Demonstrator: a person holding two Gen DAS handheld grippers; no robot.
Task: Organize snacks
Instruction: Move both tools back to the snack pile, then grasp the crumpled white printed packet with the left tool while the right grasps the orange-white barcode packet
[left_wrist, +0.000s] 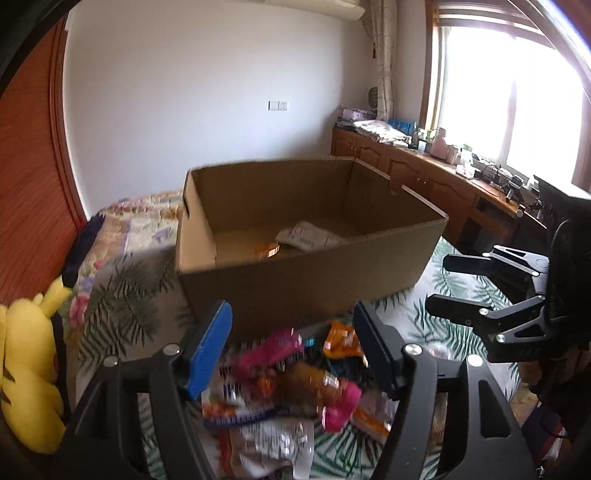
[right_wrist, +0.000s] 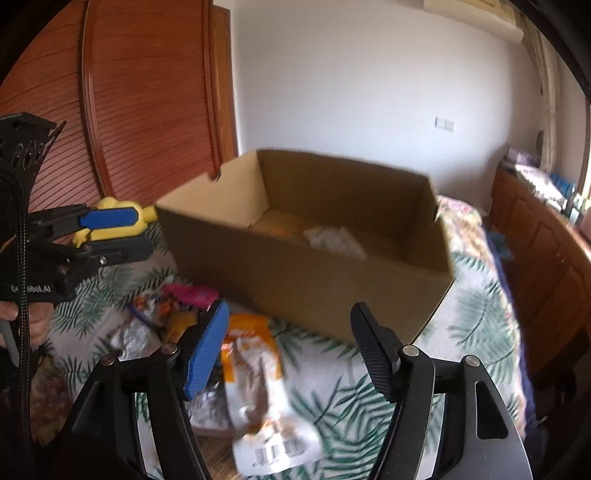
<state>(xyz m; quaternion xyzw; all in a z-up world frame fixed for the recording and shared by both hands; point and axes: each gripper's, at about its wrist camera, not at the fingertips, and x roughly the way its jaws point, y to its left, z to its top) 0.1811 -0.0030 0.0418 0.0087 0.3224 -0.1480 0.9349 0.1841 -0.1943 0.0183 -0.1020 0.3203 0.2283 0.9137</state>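
Covering bed (left_wrist: 122, 295): seemingly leaf-print sheet (right_wrist: 480, 317)

Two wrist views (shared box (left_wrist: 295, 288))

Access from above is being left free over the open brown cardboard box (left_wrist: 310, 273); its near wall is being crowded by a heap of colourful foil snack packets (left_wrist: 295, 376).

Matt brown corrugated cardboard box (left_wrist: 306, 284); glossy, crinkled plastic-foil snack packets (left_wrist: 295, 384); a smooth printed cloth bedspread (right_wrist: 476, 317); a fuzzy yellow plush toy (left_wrist: 29, 373); varnished, slatted wooden wardrobe doors (right_wrist: 147, 103).
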